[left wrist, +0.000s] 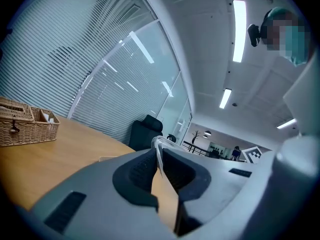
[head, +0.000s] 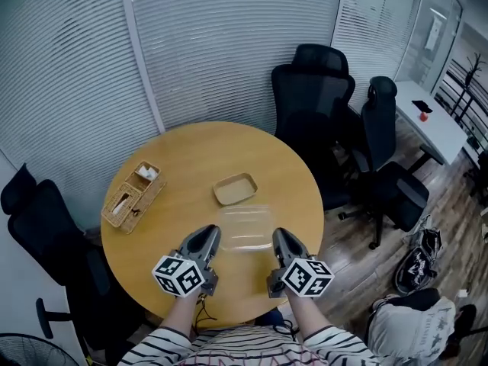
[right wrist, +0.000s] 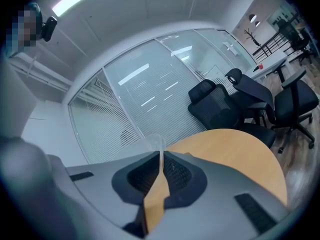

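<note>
Left gripper [head: 211,235] and right gripper [head: 279,238] each clamp a thin rim of the clear container [head: 245,227]; uneven pull could slip it free.

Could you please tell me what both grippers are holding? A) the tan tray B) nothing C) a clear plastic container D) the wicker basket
C: the left gripper and right gripper each have their jaws shut on an edge of the clear plastic container; the wicker basket and tan tray sit apart.
</note>
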Available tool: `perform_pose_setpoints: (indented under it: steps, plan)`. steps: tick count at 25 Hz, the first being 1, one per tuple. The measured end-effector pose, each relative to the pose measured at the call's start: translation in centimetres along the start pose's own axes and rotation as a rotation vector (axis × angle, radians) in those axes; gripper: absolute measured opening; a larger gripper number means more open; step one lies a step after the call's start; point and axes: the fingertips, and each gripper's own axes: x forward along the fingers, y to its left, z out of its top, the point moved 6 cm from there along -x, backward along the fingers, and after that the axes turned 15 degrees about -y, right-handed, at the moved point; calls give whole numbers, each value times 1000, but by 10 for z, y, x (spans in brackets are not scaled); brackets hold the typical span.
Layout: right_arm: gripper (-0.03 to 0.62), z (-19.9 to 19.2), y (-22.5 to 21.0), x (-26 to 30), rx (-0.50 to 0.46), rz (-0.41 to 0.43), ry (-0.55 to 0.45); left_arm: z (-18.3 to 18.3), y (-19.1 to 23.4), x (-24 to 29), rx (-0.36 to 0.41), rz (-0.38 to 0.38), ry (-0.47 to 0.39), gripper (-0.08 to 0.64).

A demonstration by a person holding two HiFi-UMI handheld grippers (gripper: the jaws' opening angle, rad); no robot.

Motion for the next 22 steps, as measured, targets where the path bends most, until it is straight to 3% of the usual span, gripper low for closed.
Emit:
perform_pose_setpoints:
  steps: [22]
  plan:
    - [40, -23, 29, -80, -30, -56, 18, -7, -28, -70, -36, -35, 10, 51]
